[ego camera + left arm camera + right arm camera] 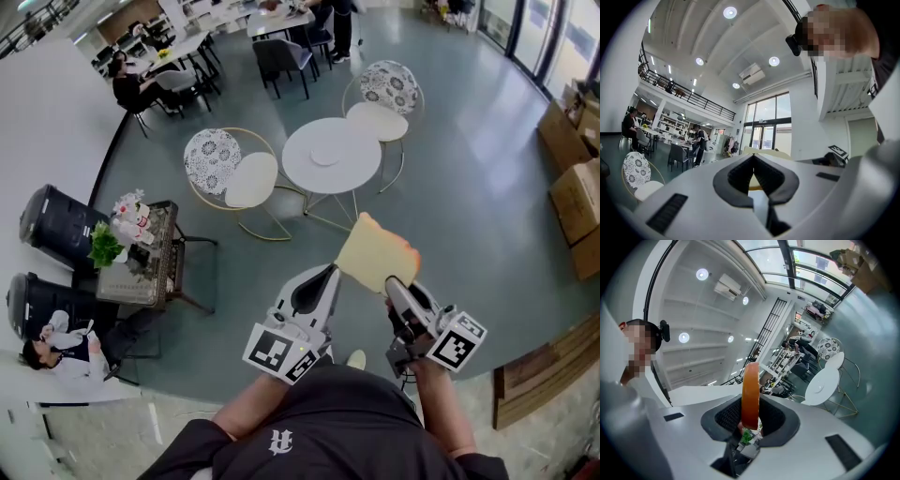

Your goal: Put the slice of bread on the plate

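A pale slice of bread stands on edge in my right gripper, which is shut on its lower corner. In the right gripper view the bread shows edge-on, with its orange crust rising between the dark pads. My left gripper is shut with nothing in it. Its tip sits right beside the slice's lower left edge, and I cannot tell whether they touch. Past its tips in the left gripper view, a strip of the bread shows. A small white plate lies on the round white table some way ahead.
Two chairs with patterned backs flank the round table. A low side table with flowers and dark bins stand at the left, near a seated person. Cardboard boxes line the right. More tables and people are far back.
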The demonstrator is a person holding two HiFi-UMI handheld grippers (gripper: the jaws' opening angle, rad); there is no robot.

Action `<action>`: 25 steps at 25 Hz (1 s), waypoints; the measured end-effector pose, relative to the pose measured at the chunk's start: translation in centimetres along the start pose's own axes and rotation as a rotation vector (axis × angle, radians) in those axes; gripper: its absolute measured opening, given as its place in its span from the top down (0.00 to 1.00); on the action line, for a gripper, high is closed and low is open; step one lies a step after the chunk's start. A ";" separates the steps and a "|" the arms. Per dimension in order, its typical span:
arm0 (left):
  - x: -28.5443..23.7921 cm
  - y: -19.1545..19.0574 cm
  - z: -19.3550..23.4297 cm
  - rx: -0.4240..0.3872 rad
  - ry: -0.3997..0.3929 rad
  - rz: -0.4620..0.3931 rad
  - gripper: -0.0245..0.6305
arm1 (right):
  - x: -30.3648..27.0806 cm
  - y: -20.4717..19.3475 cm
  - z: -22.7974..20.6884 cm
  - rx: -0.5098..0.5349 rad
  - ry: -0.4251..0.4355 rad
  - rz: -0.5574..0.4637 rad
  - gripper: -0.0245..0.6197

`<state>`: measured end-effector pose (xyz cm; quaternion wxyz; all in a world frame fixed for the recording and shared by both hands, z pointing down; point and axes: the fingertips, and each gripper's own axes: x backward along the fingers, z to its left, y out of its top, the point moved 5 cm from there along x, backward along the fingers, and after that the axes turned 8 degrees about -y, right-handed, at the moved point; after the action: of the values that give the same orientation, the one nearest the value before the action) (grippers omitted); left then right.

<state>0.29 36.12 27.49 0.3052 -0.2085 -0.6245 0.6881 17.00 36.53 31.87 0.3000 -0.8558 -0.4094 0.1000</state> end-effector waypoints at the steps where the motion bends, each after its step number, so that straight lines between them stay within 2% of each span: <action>1: -0.3 -0.1 0.1 0.001 -0.001 0.001 0.95 | -0.1 0.1 -0.2 -0.002 -0.001 0.001 0.82; 12: -2.3 -0.6 5.5 0.010 -0.020 -0.010 0.95 | -5.0 0.5 -2.1 0.008 -0.038 0.008 0.82; 25: -5.0 -0.1 19.0 0.028 -0.070 -0.016 0.95 | -17.6 0.4 -4.4 0.007 -0.096 -0.002 0.82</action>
<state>-8.71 18.84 29.67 0.2916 -0.1749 -0.6267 0.7012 7.77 21.08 33.85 0.2832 -0.8485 -0.4237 0.1422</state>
